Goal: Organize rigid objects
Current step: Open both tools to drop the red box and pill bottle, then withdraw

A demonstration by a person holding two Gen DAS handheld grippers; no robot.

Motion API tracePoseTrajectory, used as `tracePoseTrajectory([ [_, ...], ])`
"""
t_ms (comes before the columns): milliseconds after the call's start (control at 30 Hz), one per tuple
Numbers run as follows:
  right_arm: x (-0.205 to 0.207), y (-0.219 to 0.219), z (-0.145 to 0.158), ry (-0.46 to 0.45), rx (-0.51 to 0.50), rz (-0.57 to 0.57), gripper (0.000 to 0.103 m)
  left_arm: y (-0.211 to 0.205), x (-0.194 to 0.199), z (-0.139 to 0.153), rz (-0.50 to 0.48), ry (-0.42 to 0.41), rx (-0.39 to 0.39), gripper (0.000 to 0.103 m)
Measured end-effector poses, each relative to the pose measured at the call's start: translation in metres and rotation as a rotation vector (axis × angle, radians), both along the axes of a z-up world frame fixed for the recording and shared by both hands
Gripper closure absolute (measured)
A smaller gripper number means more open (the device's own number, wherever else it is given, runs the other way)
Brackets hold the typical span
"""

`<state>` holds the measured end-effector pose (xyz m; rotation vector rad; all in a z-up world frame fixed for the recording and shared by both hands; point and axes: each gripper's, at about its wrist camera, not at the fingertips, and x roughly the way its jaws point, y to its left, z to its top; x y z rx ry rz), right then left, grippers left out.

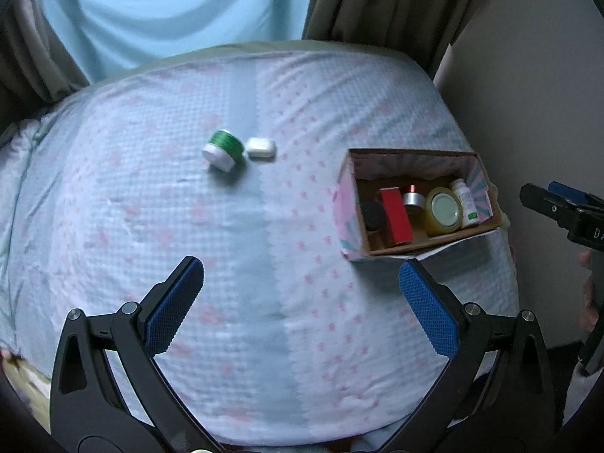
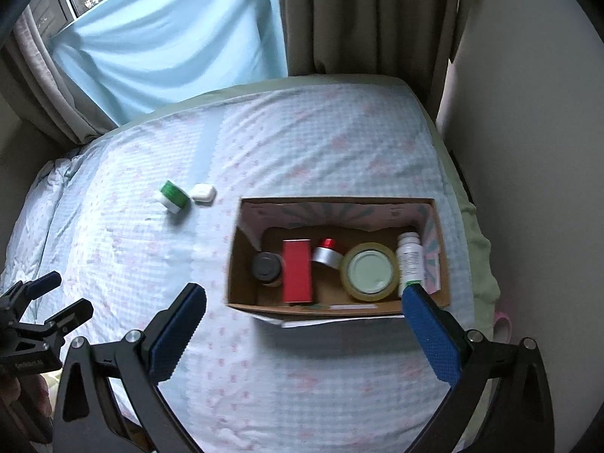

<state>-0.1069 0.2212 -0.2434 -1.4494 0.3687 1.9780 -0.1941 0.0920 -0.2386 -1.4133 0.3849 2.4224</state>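
Left wrist view: left tool (image 1: 301, 302) spread wide, holding nothing, above the bed (image 1: 151, 226). Green spool (image 1: 222, 150) lies on its side touching or just beside the small white case (image 1: 261, 148), mid-bed, well apart from the box (image 1: 349, 222). Risk — the spool could roll on the soft sheet if nudged, and closing on it could knock the case away.

Right wrist view: right tool (image 2: 304, 305) also spread, empty, near the box front wall. Only here is the box floor plain — dark jar (image 2: 267, 267), red carton (image 2: 297, 275), silver tin (image 2: 327, 256), tape roll (image 2: 370, 271), white bottle (image 2: 410, 258). Crowded; a drop could tip the bottle.
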Motion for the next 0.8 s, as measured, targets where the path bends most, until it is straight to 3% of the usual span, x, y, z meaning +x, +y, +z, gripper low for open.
tracePoseTrajectory([
  [233,-0.049,-0.061,0.0,0.009,0.009,-0.044,0.0,-0.072,-0.015,0.028,-0.045,0.01,0.021,0.0],
  [500,-0.111,-0.112,-0.019,0.025,0.015,-0.13,0.0,-0.15,-0.054,0.039,-0.11,0.021,0.005,0.0],
  [800,-0.167,-0.138,-0.047,0.001,-0.01,-0.164,0.0,-0.18,-0.115,0.04,-0.18,0.011,0.006,0.0],
])
